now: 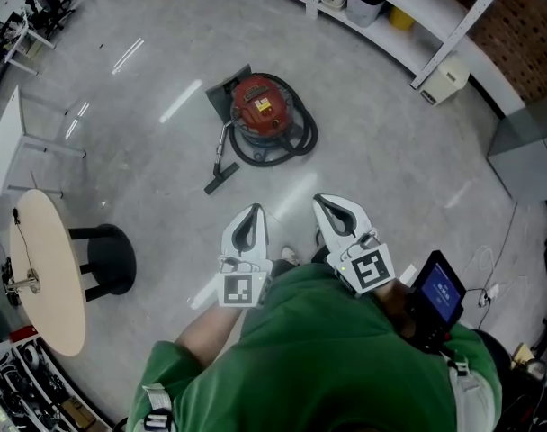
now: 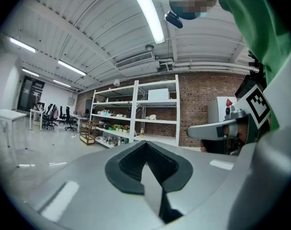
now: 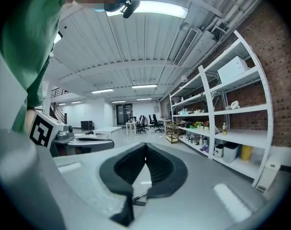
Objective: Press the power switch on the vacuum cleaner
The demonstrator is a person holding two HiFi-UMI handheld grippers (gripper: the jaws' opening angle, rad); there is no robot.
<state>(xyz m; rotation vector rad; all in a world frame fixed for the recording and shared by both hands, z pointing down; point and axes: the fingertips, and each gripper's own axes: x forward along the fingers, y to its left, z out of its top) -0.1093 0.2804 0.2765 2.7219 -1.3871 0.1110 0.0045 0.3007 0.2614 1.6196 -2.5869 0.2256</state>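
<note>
Empty, pressed together: left gripper (image 1: 249, 212) and right gripper (image 1: 326, 203), far from vacuum cleaner (image 1: 264, 106). Its switch is probably on the red top; press straight down.

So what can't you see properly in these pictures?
Power switch: too small to pick out on the vacuum cleaner in the head view.
Vacuum cleaner: outside both gripper views, which face the shelves.
Hands: head view, hidden beneath the left gripper and right gripper.
</note>
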